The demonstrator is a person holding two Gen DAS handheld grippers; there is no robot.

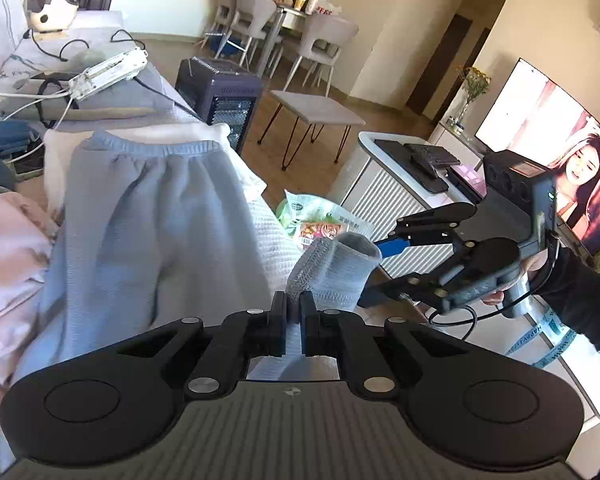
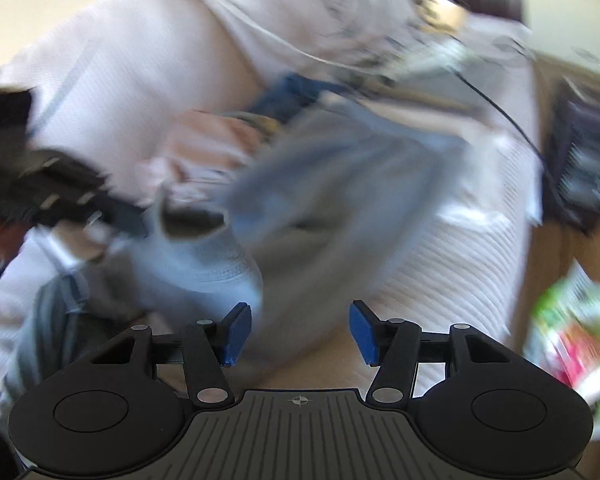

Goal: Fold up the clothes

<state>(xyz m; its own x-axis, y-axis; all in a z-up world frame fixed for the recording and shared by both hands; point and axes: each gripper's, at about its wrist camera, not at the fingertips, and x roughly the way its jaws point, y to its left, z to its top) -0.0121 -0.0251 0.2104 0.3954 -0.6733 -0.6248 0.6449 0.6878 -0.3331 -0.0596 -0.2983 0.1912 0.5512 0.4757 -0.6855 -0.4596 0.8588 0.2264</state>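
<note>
Nearest in the left wrist view, the left gripper [image 1: 293, 312] was seen with its fingers narrowed onto a fold of the grey-blue sweatpants [image 1: 148, 216], just behind the ribbed cuff [image 1: 332, 272]. To the right, the right gripper [image 1: 384, 268] was held in a hand [image 1: 536, 268], its blue-padded fingers [image 2: 236, 334] set wide with nothing gripped. Farther off, the sweatpants were spread over a white blanket [image 1: 268, 236] on the sofa, waistband [image 1: 152, 146] at the far end, pink clothing [image 1: 8, 248] at the left.
</note>
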